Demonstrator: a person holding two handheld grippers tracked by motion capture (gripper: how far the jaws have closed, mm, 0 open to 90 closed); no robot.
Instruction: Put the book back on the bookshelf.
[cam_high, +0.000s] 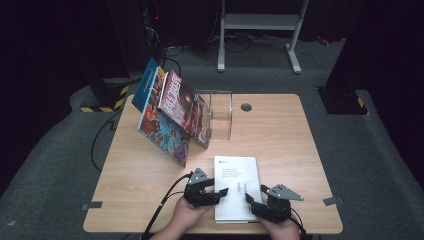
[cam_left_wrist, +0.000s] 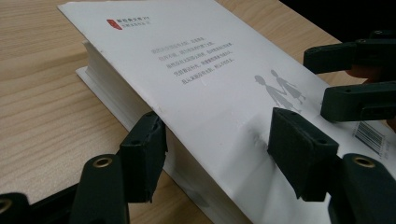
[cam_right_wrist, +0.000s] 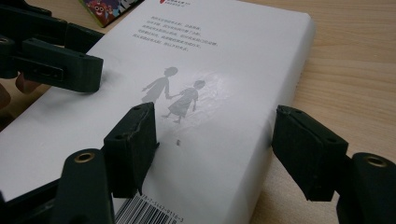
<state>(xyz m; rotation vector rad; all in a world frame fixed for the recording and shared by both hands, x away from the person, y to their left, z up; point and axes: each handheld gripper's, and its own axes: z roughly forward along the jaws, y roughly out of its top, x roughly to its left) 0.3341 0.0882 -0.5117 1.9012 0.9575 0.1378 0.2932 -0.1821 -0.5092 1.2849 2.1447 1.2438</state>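
Nearest to us, at the front edge of the surface (cam_high: 150, 165), our left gripper (cam_high: 216, 192) and right gripper (cam_high: 255, 202) sit at either side of the white book (cam_high: 236, 185), which lies flat with its back cover and barcode up. In the left gripper view one jaw rests against the page edges and the other presses on the cover, which wrinkles beneath it, so we judge the left jaws to be pinching the book's side at a middling gap. In the right gripper view the right jaws stand fairly wide, one over the cover and one beside the spine; whether they press we cannot tell.

We judge the step in hand to be taking hold of the book from both sides. The next move calls for a firm grip from both grippers before an even lift.

Farther back, colourful books (cam_high: 170, 112) lean against a clear stand (cam_high: 222, 117), a likely place for this one.
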